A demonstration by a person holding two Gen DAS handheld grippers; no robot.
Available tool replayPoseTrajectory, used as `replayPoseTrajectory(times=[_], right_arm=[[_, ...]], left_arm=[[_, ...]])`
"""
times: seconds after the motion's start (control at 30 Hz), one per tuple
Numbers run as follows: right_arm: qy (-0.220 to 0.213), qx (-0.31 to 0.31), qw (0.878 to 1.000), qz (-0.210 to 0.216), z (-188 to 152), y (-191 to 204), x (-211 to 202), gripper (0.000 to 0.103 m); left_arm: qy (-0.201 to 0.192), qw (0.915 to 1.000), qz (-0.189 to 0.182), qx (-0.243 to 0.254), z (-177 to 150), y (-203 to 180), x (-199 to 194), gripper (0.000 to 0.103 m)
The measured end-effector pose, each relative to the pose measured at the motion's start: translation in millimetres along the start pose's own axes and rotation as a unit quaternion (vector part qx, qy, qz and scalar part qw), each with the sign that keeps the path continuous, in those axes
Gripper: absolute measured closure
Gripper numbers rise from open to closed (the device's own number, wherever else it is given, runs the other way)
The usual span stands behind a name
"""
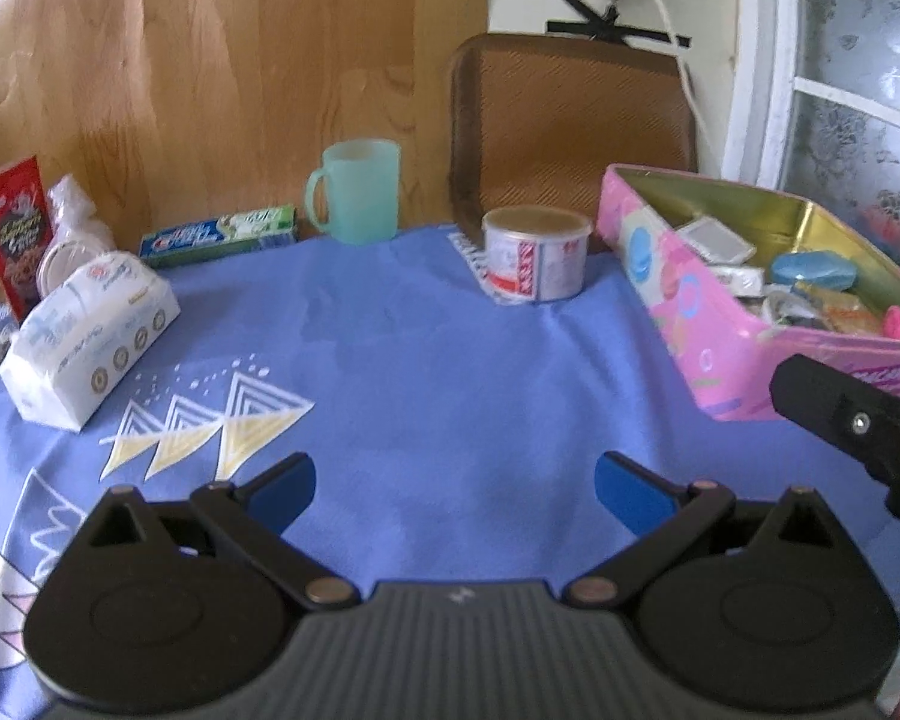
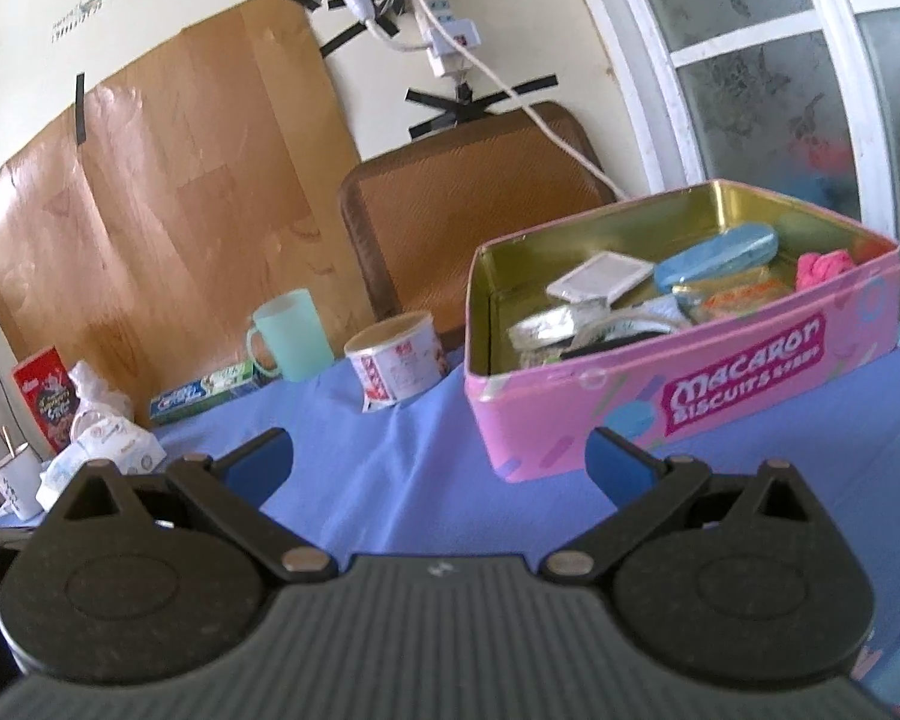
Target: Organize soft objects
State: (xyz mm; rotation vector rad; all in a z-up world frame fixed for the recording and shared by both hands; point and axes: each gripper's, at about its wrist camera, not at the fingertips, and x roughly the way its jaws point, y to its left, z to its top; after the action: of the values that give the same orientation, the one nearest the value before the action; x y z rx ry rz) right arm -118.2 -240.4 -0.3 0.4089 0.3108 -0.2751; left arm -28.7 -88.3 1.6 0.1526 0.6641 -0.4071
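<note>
Counter [image 1: 438, 372], blue cloth, left to right: tissue pack [image 1: 84, 336], soft, far left; toothpaste box [image 1: 219, 235]; green mug [image 1: 357, 191]; small tub [image 1: 537, 252]; pink biscuit tin [image 2: 678, 384], open, holding oddments, one pink item possibly cloth. Left claw [image 1: 455, 489]: spread wide, empty, low over bare cloth. Right claw [image 2: 438, 459]: spread wide, empty, facing the tin. Step: probably between picks; next, reach left for the tissue pack.

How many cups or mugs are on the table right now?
2. A green mug stands at the back edge of the blue cloth, beside the toothpaste box. A white mug sits at the far left edge, mostly cut off. Others may be hidden.
</note>
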Motion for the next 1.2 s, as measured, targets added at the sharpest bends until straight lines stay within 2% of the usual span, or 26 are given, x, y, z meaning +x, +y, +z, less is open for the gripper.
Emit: replayPoseTrajectory(times=[0.2,0.67,1.2], right_arm=[[0.006,-0.007,1.000,-0.003,-4.6,6.6,4.7,0.000],[0.003,-0.008,1.000,-0.014,-5.3,7.6,13.4,0.000],[-0.003,0.006,1.000,-0.020,-6.4,-2.6,17.4,0.000]], left_arm=[[0.016,0.9998,0.011,-0.008,-5.1,9.7,9.9,0.000],[0.022,0.9996,0.015,-0.005,-5.6,18.0,19.1,0.000],[0.026,0.9993,0.023,0.016,-6.0,5.0,24.8,0.000]])
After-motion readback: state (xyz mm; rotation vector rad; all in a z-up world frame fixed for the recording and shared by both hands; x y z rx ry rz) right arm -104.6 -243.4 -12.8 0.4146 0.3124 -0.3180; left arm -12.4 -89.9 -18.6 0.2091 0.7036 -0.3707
